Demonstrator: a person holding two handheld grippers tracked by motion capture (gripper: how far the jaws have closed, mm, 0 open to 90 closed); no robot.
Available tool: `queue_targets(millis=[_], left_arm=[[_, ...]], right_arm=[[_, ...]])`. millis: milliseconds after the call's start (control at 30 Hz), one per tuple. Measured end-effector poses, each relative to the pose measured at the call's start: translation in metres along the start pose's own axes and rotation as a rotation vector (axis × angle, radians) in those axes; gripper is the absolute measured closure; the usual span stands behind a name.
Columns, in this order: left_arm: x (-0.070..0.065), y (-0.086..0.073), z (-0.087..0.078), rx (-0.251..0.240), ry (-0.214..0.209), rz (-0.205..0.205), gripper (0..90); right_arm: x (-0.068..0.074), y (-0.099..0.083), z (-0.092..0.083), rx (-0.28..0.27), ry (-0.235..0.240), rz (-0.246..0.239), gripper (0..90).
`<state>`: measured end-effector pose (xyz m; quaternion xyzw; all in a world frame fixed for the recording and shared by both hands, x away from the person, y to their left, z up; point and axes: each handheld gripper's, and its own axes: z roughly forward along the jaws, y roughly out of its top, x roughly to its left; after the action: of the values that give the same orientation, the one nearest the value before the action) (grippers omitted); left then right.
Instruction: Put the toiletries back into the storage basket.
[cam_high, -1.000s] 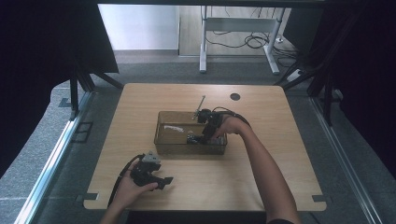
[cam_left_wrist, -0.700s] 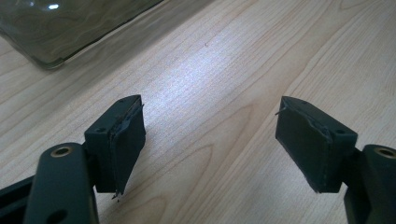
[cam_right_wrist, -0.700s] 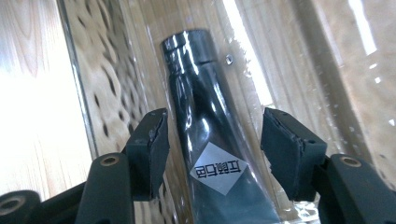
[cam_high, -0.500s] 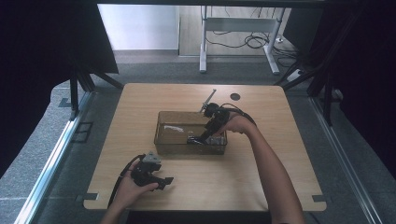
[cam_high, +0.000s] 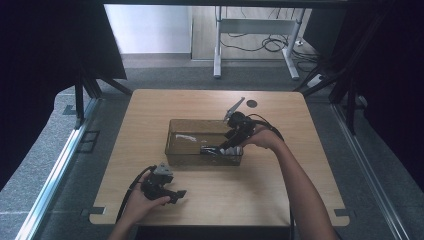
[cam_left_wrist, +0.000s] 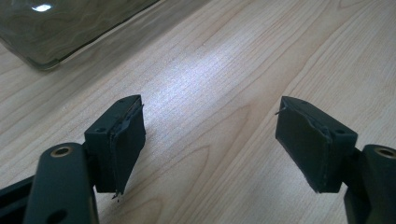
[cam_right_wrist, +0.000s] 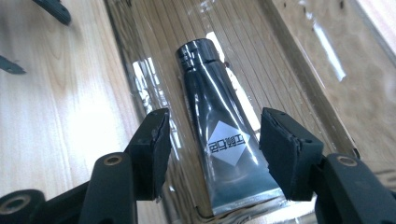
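**Tube lies lengthwise between the right jaws**

On the wooden table (cam_high: 280, 200), a clear tray (cam_high: 172, 145) holds a dark tube (cam_right_wrist: 222, 135). The right gripper (cam_right_wrist: 215, 151) hangs just above it, jaws apart, tube running straight ahead, cap farthest. The left gripper (cam_left_wrist: 210, 144) rests open, well apart.

The wooden surface (cam_high: 150, 120) stands on a grey floor (cam_high: 45, 165), a small dark round spot (cam_high: 251, 103) near its far edge. Black curtains (cam_high: 50, 45) hang at both sides, dark against the rest. Beyond the far edge, a white metal frame (cam_high: 255, 30) on two legs stands on a paler floor, with black cables (cam_high: 260, 45) looped beneath it. A pale wall panel (cam_high: 150, 30) catches bright light at the back. A metal rail (cam_high: 55, 175) runs along the floor at the left.
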<state>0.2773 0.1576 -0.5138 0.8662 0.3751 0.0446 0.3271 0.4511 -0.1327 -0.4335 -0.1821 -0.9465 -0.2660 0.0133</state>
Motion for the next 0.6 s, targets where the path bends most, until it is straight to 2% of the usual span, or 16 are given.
queue_targets(millis=[33,233,367,400,433,467,500,533,600], left_arm=[[0.0,0.0,0.0,0.0,0.0,0.0,24.5],[0.0,0.0,0.0,-0.001,0.003,-0.003,24.5],[-0.001,0.0,-0.001,-0.001,0.005,-0.01,24.5],[-0.001,0.0,-0.001,-0.002,0.007,-0.007,24.5],[-0.001,0.0,-0.001,-0.002,0.007,-0.007,24.5],[-0.001,0.0,-0.001,-0.001,0.007,-0.006,24.5],[-0.001,0.0,-0.001,-0.001,0.007,-0.006,24.5],[0.0,-0.001,-0.002,-0.003,0.008,-0.009,24.5],[0.0,-0.001,-0.002,-0.003,0.011,-0.015,24.5]], right_arm=[[0.004,-0.005,-0.006,-0.026,-0.012,0.002,43.8],[0.017,-0.023,-0.024,-0.09,-0.051,-0.005,43.4],[0.02,-0.037,-0.032,-0.127,-0.067,0.02,43.6],[0.023,-0.048,-0.038,-0.156,-0.074,0.035,43.7],[0.023,-0.048,-0.038,-0.156,-0.074,0.035,43.7],[0.025,-0.06,-0.043,-0.182,-0.086,0.046,43.8],[0.025,-0.06,-0.043,-0.182,-0.086,0.046,43.8],[0.029,-0.074,-0.047,-0.207,-0.095,0.053,43.7],[0.031,-0.087,-0.049,-0.224,-0.107,0.07,43.7]])
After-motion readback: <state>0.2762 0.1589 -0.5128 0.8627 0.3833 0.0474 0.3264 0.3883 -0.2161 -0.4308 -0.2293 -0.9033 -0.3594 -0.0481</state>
